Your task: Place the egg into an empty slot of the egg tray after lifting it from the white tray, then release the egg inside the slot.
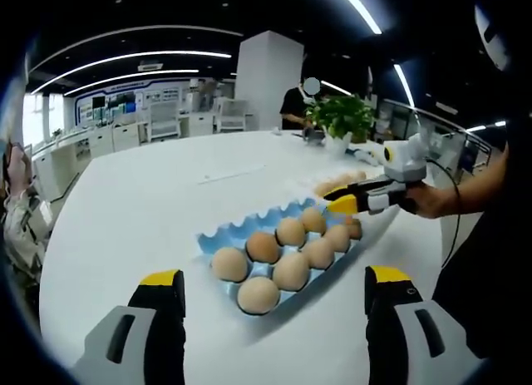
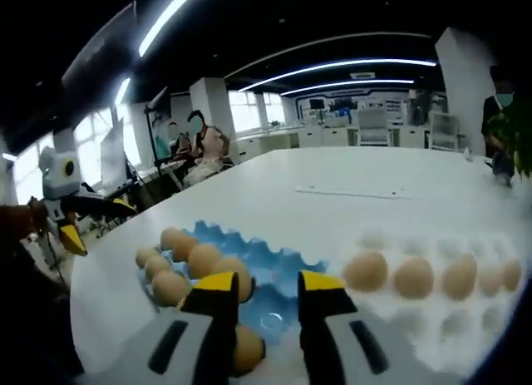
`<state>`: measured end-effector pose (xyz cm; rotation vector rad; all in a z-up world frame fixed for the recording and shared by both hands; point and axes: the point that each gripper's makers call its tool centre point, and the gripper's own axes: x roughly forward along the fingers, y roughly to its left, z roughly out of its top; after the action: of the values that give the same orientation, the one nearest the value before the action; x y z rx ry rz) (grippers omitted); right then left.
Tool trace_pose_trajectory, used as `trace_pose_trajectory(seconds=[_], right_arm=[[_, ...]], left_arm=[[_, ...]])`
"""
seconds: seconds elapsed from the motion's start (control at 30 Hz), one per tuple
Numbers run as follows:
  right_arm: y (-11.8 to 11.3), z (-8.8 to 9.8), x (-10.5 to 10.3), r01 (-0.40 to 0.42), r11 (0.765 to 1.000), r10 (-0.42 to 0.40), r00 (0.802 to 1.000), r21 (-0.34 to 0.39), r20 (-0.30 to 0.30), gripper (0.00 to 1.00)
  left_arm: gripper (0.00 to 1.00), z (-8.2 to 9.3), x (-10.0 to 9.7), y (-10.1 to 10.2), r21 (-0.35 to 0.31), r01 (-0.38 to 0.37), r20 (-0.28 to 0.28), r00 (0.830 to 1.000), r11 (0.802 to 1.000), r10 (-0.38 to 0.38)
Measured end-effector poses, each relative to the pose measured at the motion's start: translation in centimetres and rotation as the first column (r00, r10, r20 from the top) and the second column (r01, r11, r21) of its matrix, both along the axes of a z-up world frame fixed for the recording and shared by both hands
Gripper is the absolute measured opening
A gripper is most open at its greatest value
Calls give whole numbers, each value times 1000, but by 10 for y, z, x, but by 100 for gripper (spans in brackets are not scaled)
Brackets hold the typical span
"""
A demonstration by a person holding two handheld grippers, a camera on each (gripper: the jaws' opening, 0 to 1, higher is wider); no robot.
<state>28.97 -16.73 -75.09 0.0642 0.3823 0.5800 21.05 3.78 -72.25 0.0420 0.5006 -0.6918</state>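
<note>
Right gripper view: my right gripper (image 2: 266,295) hangs parted and eggless above blue tray (image 2: 270,295); next, white tray (image 2: 499,335) eggs (image 2: 366,271) at three o'clock. Left gripper (image 1: 274,287) gapes idle.

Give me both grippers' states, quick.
Left gripper: open, holding nothing, short of the blue egg tray.
Right gripper: open, empty, over the blue egg tray.

A potted green plant (image 1: 341,119) is sitting at the far edge of my white table (image 1: 150,210); people (image 2: 204,148) are sitting beyond it.
</note>
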Motion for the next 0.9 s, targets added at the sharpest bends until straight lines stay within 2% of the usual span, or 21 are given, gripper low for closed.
trace_pose_trajectory(seconds=[0.13, 0.17, 0.27, 0.4, 0.47, 0.53, 0.63, 0.73, 0.8, 0.83, 0.9], right_arm=[[-39, 1, 5, 106, 994, -106, 994, -8, 10, 28], [-51, -1, 4, 134, 991, -134, 991, 2, -14, 28], [-80, 0, 5, 208, 978, -208, 978, 18, -16, 28], [-132, 3, 4, 348, 937, -347, 938, -28, 22, 28], [-155, 4, 4, 415, 909, -414, 909, -32, 43, 28], [-181, 4, 0, 488, 871, -485, 873, -53, 54, 28], [-219, 2, -4, 587, 809, -585, 810, -40, 44, 28], [-249, -1, -7, 643, 762, -640, 766, -80, 63, 28], [-262, -6, -7, 661, 744, -659, 750, -95, 55, 29], [-265, -8, -6, 661, 745, -658, 750, -94, 57, 30], [-267, -17, -5, 658, 748, -659, 752, -92, 14, 34]], left_arm=[[89, -1, 0, -1, -1, 3, -3, 1000, 1000, -3], [89, -1, 0, -1, -1, 4, -3, 1000, 1000, -4], [87, -1, 0, -1, -8, 5, -9, 1000, 1000, -5], [88, -1, 1, -1, -6, 4, -5, 1000, 1000, -4], [88, -1, 2, 0, -2, 0, 0, 1000, 1000, 0], [89, -1, 2, 1, -1, -2, 0, 1000, 1000, 2], [89, -1, 2, 0, -3, 1, 0, 1000, 1000, -1], [89, -1, 2, 0, -3, 1, 1, 1000, 1000, -1], [89, -1, 2, 1, -4, -1, 1, 1000, 1000, 1], [89, -1, 2, 1, -4, -2, 1, 1000, 1000, 2], [89, 0, 2, 0, -4, 0, 1, 1000, 1000, 0]])
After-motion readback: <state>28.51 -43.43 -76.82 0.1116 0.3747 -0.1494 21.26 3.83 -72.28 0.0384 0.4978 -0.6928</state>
